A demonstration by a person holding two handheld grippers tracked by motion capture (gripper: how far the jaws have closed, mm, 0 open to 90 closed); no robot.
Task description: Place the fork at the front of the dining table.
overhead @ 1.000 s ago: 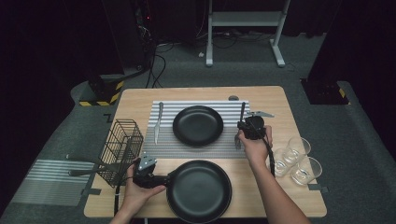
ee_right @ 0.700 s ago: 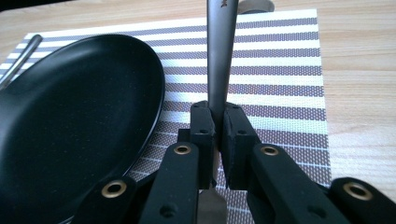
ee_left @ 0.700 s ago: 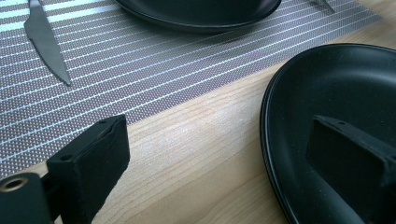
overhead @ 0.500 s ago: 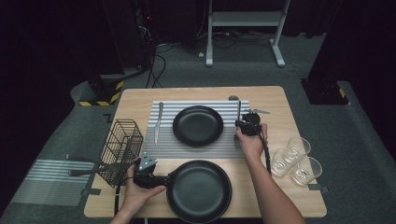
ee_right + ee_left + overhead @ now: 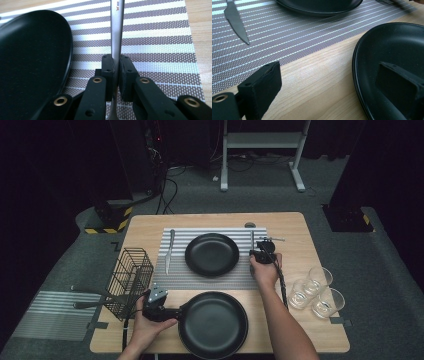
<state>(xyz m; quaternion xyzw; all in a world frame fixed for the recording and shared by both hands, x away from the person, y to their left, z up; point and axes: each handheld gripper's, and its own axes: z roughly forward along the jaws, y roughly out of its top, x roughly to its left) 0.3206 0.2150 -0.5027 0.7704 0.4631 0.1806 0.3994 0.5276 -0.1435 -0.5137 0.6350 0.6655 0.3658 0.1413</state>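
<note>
A black plate (image 5: 212, 254) lies on the striped placemat (image 5: 210, 279), with a knife (image 5: 169, 251) to its left. At the plate's right my right gripper (image 5: 263, 248) is shut on the handle of a metal utensil (image 5: 252, 239). In the right gripper view the pads (image 5: 108, 65) clamp the utensil's handle (image 5: 117, 30) just above the placemat (image 5: 160, 47), beside the plate (image 5: 35, 60). A second black plate (image 5: 213, 324) rests at the table's near edge. My left gripper (image 5: 173, 312) is open at its left rim; its jaws straddle the plate's rim (image 5: 362, 75).
A black wire basket (image 5: 131, 281) stands at the table's left edge with a utensil handle (image 5: 92, 293) sticking out leftward. Three clear glasses (image 5: 315, 291) sit at the right. A small round fitting (image 5: 250, 225) sits beyond the mat.
My right gripper has shifted slightly left and sunk toward the placemat with the utensil still clamped. The left hand has kept still.
</note>
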